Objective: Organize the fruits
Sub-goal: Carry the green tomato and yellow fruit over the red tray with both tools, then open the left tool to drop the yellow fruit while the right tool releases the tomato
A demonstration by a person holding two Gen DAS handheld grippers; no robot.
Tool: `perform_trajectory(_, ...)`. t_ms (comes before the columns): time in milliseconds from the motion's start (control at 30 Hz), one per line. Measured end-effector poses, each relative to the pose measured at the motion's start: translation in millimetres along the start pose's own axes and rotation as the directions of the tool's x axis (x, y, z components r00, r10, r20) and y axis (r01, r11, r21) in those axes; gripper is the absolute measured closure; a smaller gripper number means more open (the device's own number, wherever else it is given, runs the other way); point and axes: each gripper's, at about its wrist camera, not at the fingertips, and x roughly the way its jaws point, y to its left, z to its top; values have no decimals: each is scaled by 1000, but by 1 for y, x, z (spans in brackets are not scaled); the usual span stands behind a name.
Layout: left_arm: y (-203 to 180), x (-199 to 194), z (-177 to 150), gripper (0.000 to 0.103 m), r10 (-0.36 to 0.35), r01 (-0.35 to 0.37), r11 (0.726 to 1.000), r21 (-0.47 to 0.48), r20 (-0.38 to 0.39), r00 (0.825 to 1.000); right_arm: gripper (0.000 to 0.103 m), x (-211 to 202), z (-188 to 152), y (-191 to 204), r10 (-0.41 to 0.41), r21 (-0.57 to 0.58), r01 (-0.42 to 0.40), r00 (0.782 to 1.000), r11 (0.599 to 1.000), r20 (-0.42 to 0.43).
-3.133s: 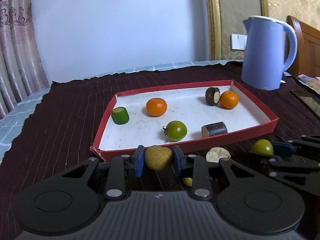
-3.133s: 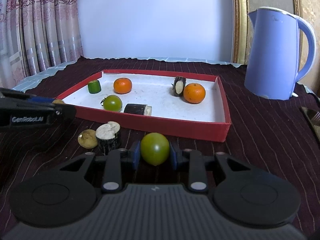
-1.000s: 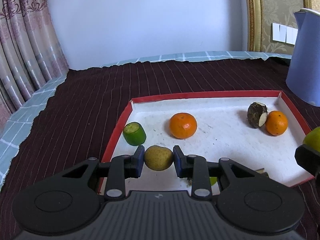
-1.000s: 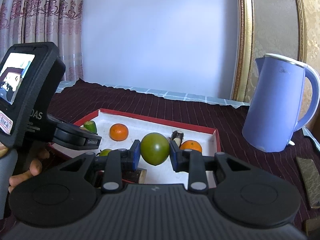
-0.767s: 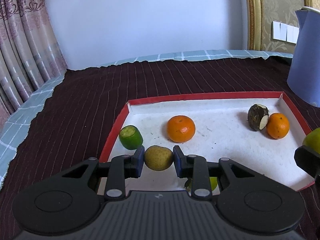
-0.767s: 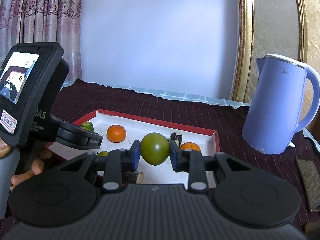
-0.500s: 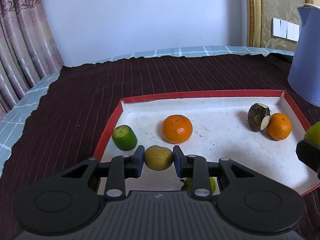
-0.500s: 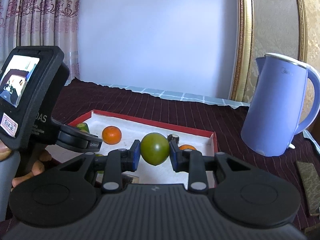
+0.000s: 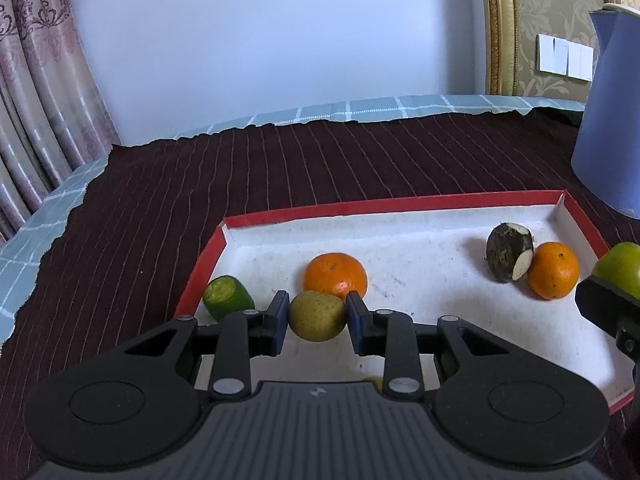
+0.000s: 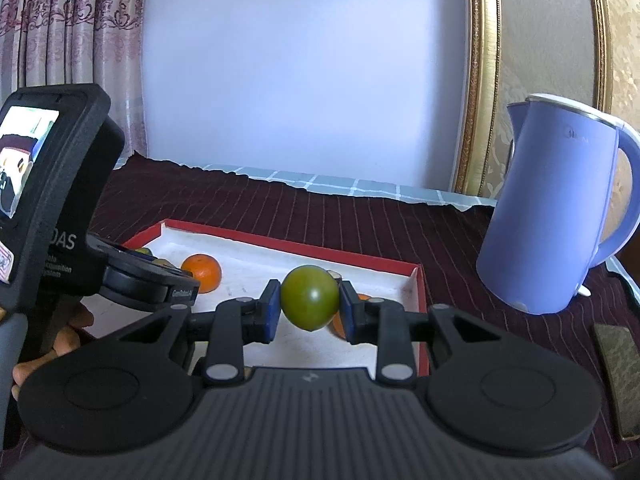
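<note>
My left gripper (image 9: pixel 317 316) is shut on a small yellow-brown fruit (image 9: pixel 317 315) and holds it over the near left part of the red-rimmed white tray (image 9: pixel 400 204). My right gripper (image 10: pixel 309 304) is shut on a green tomato (image 10: pixel 309 298) above the tray's right half (image 10: pixel 416 280); that tomato also shows at the right edge of the left wrist view (image 9: pixel 620 268). In the tray lie a green cut piece (image 9: pixel 227 297), an orange (image 9: pixel 335 276), a dark cut root piece (image 9: pixel 509 257) and a second orange (image 9: pixel 553 270).
A blue kettle (image 10: pixel 560 208) stands on the dark striped cloth (image 9: pixel 240 184) right of the tray. The left gripper's body with its screen (image 10: pixel 52 200) fills the left of the right wrist view. A dark flat object (image 10: pixel 618 380) lies at the far right.
Both grippers have moved forward over the tray with their fruits still held. The tray's contents have not moved.
</note>
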Motion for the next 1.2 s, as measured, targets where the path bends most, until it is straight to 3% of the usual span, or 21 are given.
perform_trajectory(567, -11, 15, 16, 73, 22, -22, 1000, 12, 20, 1000, 75, 15, 7, -6, -14, 10, 14, 1000, 1000, -7)
perform_trajectory(967, -30, 12, 27, 73, -6, 4, 999, 36, 38, 999, 75, 16, 5, -12, -41, 15, 41, 999, 999, -13)
perform_trajectory(1000, -31, 11, 27, 71, -3, 1, 999, 39, 39, 999, 75, 16, 5, -13, -42, 16, 42, 999, 999, -13)
perform_trajectory(1067, -32, 11, 27, 56, 1, -2, 999, 37, 39, 999, 75, 17, 5, -14, -43, 19, 44, 999, 999, -15)
perform_trajectory(1133, -32, 8, 27, 31, 16, -18, 999, 35, 58, 998, 75, 18, 5, -15, -44, 22, 45, 999, 999, -18)
perform_trajectory(1200, -33, 4, 26, 30, 42, -46, 998, 44, 89, 995, 75, 19, 5, -15, -44, 24, 45, 999, 999, -20)
